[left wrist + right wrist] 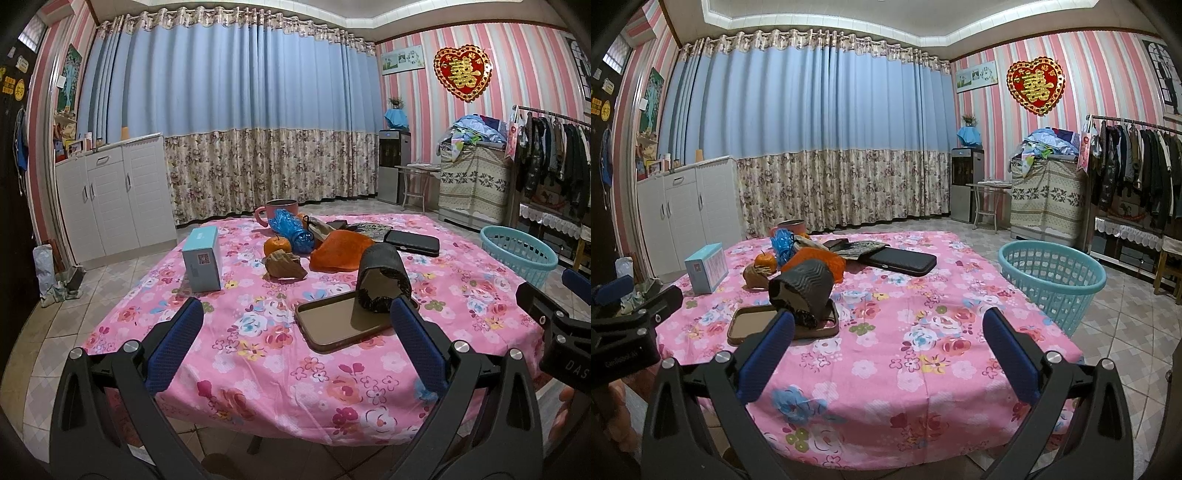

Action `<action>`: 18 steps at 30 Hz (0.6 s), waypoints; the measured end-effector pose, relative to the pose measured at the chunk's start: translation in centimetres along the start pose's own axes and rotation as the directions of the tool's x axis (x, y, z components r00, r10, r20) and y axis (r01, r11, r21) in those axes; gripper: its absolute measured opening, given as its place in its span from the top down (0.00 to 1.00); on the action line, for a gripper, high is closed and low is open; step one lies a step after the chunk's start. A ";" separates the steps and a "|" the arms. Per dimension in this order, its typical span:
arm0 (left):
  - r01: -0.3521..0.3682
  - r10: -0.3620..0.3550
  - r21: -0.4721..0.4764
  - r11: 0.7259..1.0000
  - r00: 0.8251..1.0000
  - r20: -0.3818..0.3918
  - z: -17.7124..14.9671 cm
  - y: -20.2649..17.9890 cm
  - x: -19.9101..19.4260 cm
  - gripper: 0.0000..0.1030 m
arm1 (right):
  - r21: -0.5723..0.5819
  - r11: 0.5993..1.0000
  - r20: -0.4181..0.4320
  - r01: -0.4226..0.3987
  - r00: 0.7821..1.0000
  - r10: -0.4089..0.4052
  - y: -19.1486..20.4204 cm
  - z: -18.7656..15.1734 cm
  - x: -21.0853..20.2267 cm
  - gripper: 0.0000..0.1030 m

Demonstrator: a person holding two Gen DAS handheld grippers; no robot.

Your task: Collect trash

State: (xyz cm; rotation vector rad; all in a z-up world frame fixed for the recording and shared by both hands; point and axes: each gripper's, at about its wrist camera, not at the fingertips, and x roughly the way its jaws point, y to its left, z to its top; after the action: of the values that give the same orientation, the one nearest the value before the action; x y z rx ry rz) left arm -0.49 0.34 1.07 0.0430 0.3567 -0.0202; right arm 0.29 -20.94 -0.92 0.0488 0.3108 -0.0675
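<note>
Both grippers, left (295, 332) and right (886, 332), have wide, empty jaws; the black roll (382, 278) lies nearer the left, slightly right of it.

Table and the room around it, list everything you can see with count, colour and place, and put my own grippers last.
table: one, pink flowered cloth, centre
phone: one, brown case, near edge
foam roll: one, black, resting on the phone
box: one, pale blue, left side
orange: one, orange, middle
brown wrapper: one, brown, in front of the orange
blue bag: one, crumpled, behind the orange
orange bag: one, middle
mug: one, pink, far edge
black case: one, flat, far right
basket: one, teal, on the floor to the right
left gripper: open, empty
right gripper: open, empty
</note>
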 end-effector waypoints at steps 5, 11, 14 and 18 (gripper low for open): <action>0.000 0.000 0.003 1.000 1.000 -0.001 0.0 0.0 0.0 0.05 | 0.000 1.000 0.000 -0.001 1.000 0.001 0.0 -0.1 0.0 0.03; 0.001 -0.001 0.011 1.000 1.000 -0.001 0.0 -0.1 0.1 0.05 | -0.003 1.000 0.002 0.002 1.000 -0.002 0.0 0.0 0.0 0.03; 0.008 -0.007 0.013 1.000 1.000 -0.004 0.0 -0.1 0.2 0.05 | 0.002 1.000 0.002 0.002 1.000 -0.002 -0.1 0.0 0.0 0.03; 0.017 -0.017 0.007 1.000 1.000 -0.005 0.0 -0.1 0.5 0.05 | 0.019 1.000 -0.004 0.008 1.000 -0.008 -0.5 0.1 0.3 0.03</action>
State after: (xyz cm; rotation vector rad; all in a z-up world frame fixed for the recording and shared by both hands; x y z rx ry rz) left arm -0.02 0.20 0.85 0.0466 0.3623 -0.0381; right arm 0.62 -21.45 -0.90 0.0663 0.3140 -0.0786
